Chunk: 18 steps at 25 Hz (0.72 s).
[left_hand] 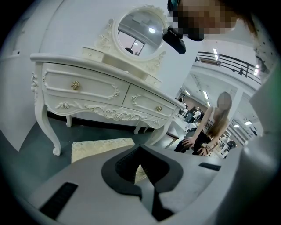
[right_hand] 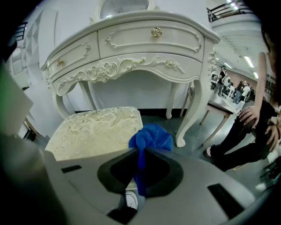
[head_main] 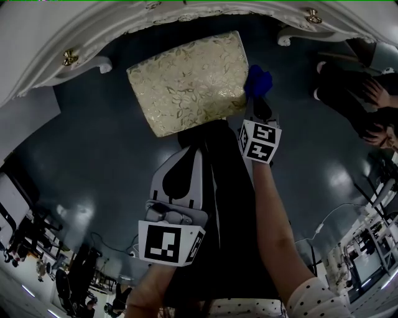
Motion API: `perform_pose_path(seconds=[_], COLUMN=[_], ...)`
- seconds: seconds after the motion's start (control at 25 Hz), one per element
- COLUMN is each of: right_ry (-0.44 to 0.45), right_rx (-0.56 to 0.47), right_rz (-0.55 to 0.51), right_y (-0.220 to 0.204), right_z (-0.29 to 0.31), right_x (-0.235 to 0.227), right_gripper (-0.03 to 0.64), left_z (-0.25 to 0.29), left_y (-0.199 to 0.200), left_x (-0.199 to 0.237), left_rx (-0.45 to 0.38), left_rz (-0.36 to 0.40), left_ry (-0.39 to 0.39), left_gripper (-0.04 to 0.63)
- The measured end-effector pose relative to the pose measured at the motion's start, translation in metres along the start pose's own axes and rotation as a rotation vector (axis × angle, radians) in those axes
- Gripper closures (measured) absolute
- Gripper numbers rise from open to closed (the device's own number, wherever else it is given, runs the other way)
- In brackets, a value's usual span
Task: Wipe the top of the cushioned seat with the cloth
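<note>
The cushioned seat [head_main: 188, 82] has a cream floral top and stands before a white dressing table; it also shows in the right gripper view [right_hand: 96, 132] and the left gripper view [left_hand: 101, 147]. My right gripper [head_main: 257, 99] is shut on a blue cloth [head_main: 258, 81], held just off the seat's right edge. In the right gripper view the cloth [right_hand: 150, 138] bunches out past the jaws [right_hand: 141, 151], beside the seat's near right corner. My left gripper [head_main: 186, 158] hangs back from the seat's near edge, jaws shut with nothing between them [left_hand: 139, 154].
The white dressing table [head_main: 186, 15] with gold knobs curves along the far side; its legs [right_hand: 193, 105] stand right of the seat. A person in dark clothes [head_main: 354, 93] sits at the right. Dark floor [head_main: 93, 155] surrounds the seat.
</note>
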State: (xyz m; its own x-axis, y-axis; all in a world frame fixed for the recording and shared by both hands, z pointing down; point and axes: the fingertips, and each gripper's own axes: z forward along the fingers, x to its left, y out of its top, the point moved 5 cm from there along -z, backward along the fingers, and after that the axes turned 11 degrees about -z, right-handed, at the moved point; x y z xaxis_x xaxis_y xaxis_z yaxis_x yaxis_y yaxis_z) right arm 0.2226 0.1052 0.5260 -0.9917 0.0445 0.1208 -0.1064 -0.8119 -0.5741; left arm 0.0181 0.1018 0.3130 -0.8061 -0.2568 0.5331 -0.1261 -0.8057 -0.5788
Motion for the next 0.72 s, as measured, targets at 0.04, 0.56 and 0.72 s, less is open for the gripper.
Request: perform_pose_path(seconds=[0.04, 0.56, 0.72], right_ry=[0.003, 0.094, 0.091], right_rx=[-0.003, -0.017, -0.003], right_rz=[0.001, -0.055, -0.049], right_y=[0.001, 0.010, 0.008], right_z=[-0.001, -0.005, -0.006], right_x=[0.003, 0.057, 0.072], right_gripper=[0.571, 0.571, 0.571], left_z=[0.000, -0.011, -0.015], left_y=[0.000, 0.006, 0.007], left_x=[0.001, 0.015, 0.021], left_rx=[0.000, -0.018, -0.029], left_rz=[-0.001, -0.020, -0.032], left_ry=[-0.001, 0.000, 0.007], left_gripper=[0.598, 0.598, 0.598])
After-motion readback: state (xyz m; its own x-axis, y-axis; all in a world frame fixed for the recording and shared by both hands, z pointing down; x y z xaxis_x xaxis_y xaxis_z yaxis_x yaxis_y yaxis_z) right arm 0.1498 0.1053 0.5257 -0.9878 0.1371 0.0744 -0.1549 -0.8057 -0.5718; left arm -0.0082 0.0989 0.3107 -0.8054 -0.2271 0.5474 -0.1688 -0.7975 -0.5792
